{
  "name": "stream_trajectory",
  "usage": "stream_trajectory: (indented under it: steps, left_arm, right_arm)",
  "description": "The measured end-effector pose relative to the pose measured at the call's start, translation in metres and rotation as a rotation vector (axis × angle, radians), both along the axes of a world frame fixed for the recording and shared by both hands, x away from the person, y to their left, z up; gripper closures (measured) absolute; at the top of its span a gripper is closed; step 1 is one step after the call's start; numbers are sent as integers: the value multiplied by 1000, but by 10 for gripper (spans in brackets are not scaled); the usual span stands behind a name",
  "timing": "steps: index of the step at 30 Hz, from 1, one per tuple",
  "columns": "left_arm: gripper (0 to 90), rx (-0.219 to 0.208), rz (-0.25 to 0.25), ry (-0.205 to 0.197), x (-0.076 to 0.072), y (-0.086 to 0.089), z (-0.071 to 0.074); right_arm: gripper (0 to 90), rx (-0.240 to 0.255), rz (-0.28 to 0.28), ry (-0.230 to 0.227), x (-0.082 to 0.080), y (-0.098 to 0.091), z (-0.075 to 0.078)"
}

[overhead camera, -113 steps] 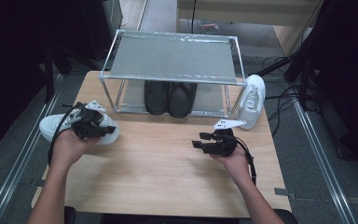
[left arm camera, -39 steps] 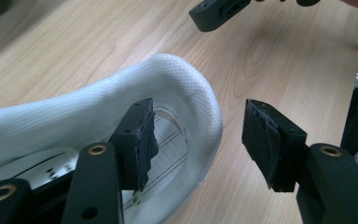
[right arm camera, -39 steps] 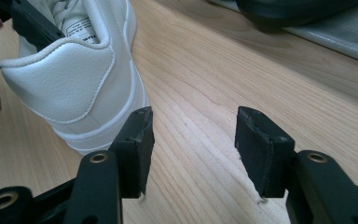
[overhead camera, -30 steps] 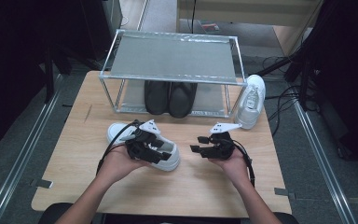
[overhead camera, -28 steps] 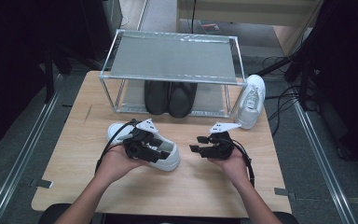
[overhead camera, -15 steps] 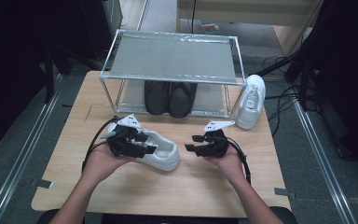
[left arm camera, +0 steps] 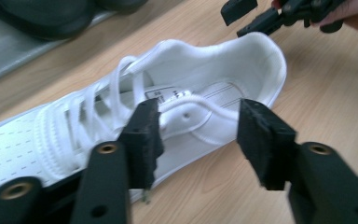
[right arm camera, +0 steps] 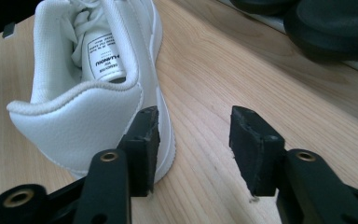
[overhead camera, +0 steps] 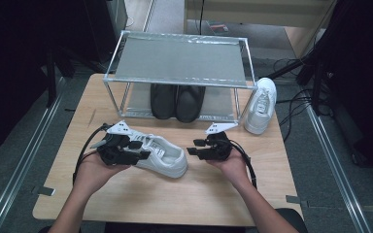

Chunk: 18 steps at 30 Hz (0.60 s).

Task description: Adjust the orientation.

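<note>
A pale wooden table (overhead camera: 141,204) stands on a grey floor (overhead camera: 19,145), with a metal rail (overhead camera: 26,160) running along the floor to its left and dark room space beyond. Taking the white sneaker (overhead camera: 160,155) lying on its sole near the middle of the table as the landmark: the left gripper (overhead camera: 141,154) sits at the sneaker's left, over the laced front part. In the left gripper view its jaws straddle the near side wall of the collar, one pad inside the shoe's opening and the other outside it. The jaws have just been closing with that wall between them, yet a gap shows beside the outer pad, so they are still spread and not pinching.

Behind the sneaker stands a metal rack (overhead camera: 179,60) with a mesh top; a pair of black shoes (overhead camera: 177,101) rests on its low shelf.

Just right of the sneaker's heel, the right gripper (overhead camera: 193,147) points at the heel. Its jaws have just been closing too, and stand apart with bare wood between them; one pad lies close beside the heel, and contact cannot be told.

Well to the right of the sneaker, at the rack's right end, a second white sneaker (overhead camera: 261,104) lies on the table. Black cables (overhead camera: 296,97) trail over the floor beyond it.
</note>
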<state>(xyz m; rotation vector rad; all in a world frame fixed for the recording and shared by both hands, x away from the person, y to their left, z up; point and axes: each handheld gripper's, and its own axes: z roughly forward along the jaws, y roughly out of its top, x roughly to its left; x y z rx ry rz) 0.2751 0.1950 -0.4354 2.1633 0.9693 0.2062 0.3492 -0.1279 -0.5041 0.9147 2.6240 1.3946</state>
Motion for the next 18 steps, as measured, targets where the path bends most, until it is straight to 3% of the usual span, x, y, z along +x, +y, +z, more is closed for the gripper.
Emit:
stream_trajectory:
  steps: [5,8,13,18]
  left_arm:
    - [787,-3,37,9,-2,14,-11]
    - [888,4,65,34,-1,23,-20]
    - [900,10,100,57,3,37,-34]
    - [900,22,116,48,5,41,-40]
  right_arm:
    - [659,-3,7,-6,1,7,1]
    - [709,8,12,-8,1,11,3]
    - [786,-4,31,-24,0,19,3]
    - [853,-6,52,-16,-1,25,2]
